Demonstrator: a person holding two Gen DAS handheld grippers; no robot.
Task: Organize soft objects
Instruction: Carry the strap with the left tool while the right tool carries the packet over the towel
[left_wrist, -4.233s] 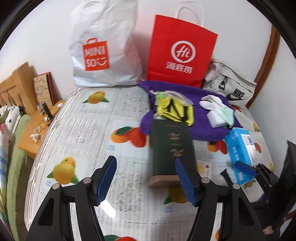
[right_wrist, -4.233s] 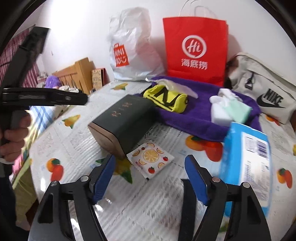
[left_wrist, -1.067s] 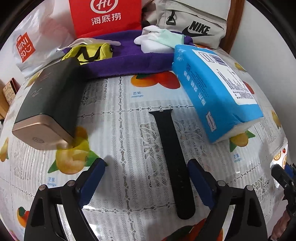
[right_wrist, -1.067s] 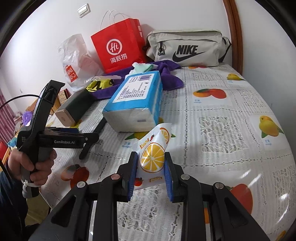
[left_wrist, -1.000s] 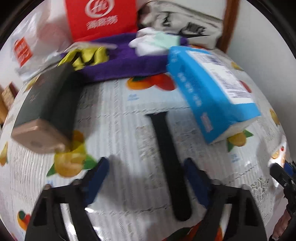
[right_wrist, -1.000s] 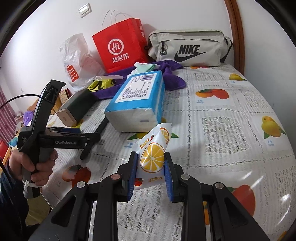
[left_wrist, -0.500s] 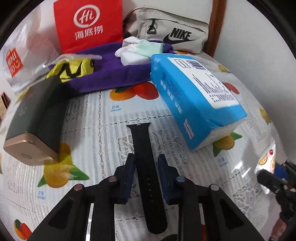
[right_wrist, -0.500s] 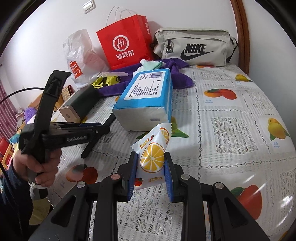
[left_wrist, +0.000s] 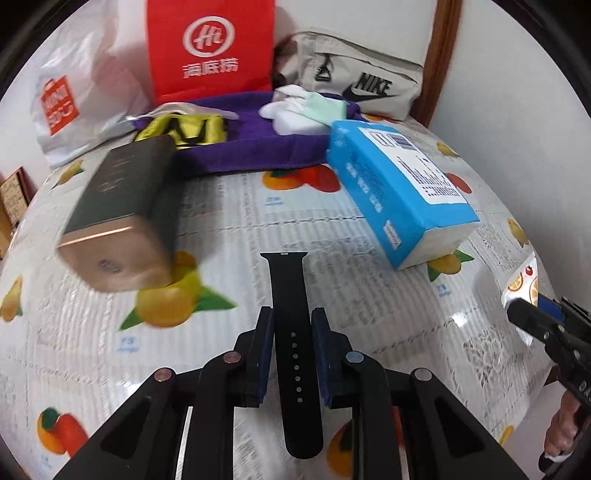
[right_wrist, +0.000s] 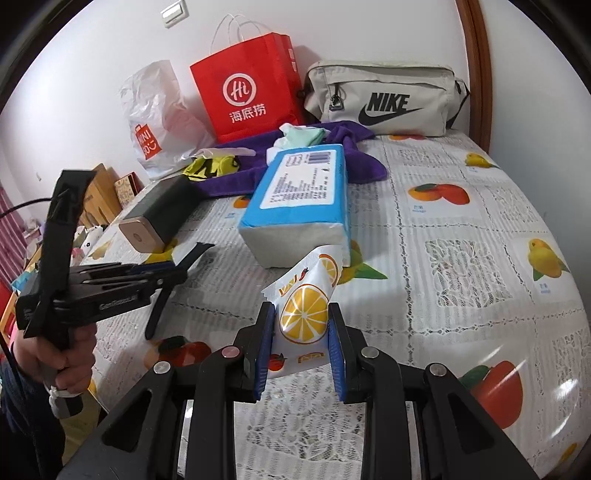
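While the left gripper closes its jaws on the black watch strap, the pick-up step of the sorting task is in hand. The strap runs lengthwise between the two blue pads, which bear against its edges near the row of holes. Its connector end projects ahead of the fingertips; its rounded tail extends back under the gripper body. Seen from the right wrist view, the strap slopes down from the jaws toward the fruit-print tablecloth, so it appears partly lifted; whether the tail has cleared the cloth cannot be told.

The right gripper is clamped on a lemon-print sachet, which stands upright between the pads and rises above the fingertips, clear of the table.

Ahead of the left fingertips lie a dark green box with a gold end to the left and a blue tissue pack to the right. Beyond both lies the purple towel, bearing a yellow pouch and white and mint cloths.

Probable next move: complete the lift and carry the strap forward between box and tissue pack toward the towel. The strap is limp and gripped edge-on, so firm pressure and a level carry are advisable.
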